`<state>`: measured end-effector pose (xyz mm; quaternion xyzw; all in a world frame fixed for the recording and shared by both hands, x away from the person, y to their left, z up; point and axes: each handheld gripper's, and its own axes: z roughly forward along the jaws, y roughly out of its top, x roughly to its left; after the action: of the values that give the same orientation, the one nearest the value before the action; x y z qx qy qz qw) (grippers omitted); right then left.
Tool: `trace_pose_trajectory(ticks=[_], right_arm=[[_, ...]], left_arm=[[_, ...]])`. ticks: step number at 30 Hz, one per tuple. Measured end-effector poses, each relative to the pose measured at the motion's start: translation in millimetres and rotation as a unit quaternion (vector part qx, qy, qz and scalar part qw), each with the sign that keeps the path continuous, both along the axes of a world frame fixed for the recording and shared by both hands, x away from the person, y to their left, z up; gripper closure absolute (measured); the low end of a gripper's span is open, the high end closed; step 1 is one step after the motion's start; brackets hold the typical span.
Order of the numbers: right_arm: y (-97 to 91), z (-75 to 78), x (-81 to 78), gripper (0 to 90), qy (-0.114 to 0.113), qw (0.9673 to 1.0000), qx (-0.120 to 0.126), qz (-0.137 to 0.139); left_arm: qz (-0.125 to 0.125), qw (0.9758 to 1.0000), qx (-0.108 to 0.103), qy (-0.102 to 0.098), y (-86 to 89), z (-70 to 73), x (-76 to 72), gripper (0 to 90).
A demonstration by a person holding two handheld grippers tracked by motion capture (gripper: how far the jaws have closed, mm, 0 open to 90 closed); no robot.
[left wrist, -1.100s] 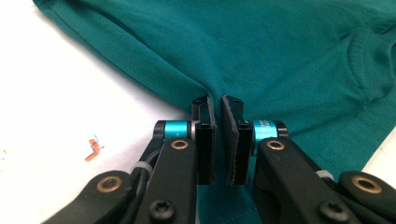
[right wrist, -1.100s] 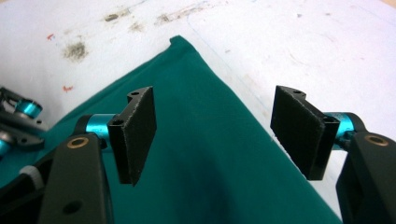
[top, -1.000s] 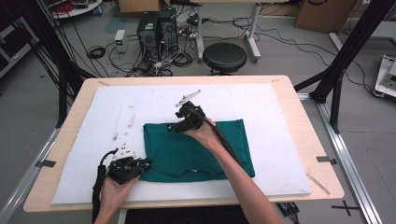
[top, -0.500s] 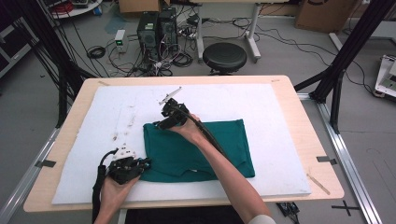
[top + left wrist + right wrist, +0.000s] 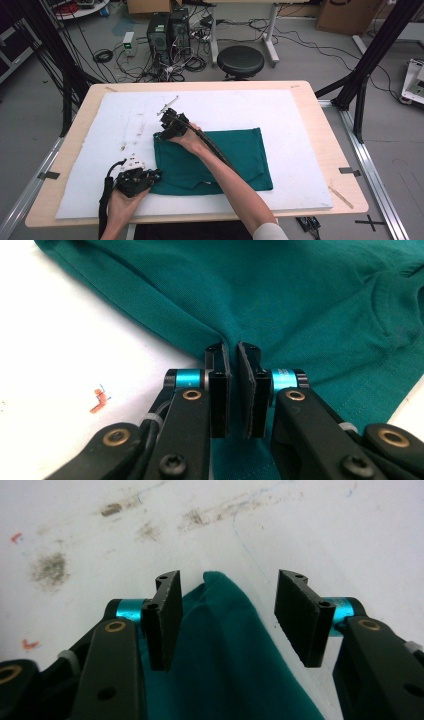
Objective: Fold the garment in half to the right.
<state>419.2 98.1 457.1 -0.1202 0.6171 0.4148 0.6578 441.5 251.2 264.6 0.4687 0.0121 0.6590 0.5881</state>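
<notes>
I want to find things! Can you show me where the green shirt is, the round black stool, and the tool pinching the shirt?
green shirt [image 5: 240,155], high view, flat middle of the cloth.
round black stool [image 5: 240,60], high view, seat top.
left tool [image 5: 233,371], left gripper view, between its tips.

Shirt [image 5: 235,155]: solid teal green. Table cover [image 5: 280,115]: white, with grey smudges and small orange marks at left. Grippers: black, cyan bands. Tabletop [image 5: 320,105]: light wood.

Black jaws, cyan collars, brass rivets.
</notes>
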Motion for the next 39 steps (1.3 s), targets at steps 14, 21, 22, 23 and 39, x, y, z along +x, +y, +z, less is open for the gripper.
trace_pose_trajectory(ticks=[14,21,22,23,39], right_arm=[[14.6,4.5,14.9,56.1,0.017,0.9998,-0.008,-0.003],[20.5,2.2,14.8,67.1,-0.006,0.9998,-0.012,-0.014],[21.1,1.9,14.7,67.9,-0.01,0.9997,-0.013,-0.017],[22.0,1.6,14.8,69.3,-0.011,0.9997,-0.011,-0.016],[14.9,-1.8,-6.5,84.4,-0.026,0.9995,-0.008,0.015]], left_arm=[[-0.002,1.0,0.0,0.001,0.4,0.4,0.1,83.7],[0.0,1.0,0.001,0.001,0.2,0.3,0.0,83.7],[0.0,1.0,0.001,0.001,0.2,0.2,-0.1,83.7],[0.0,1.0,0.001,0.001,0.1,0.1,-0.1,83.7],[-0.042,0.999,0.014,-0.007,11.6,-1.5,-17.9,84.1]])
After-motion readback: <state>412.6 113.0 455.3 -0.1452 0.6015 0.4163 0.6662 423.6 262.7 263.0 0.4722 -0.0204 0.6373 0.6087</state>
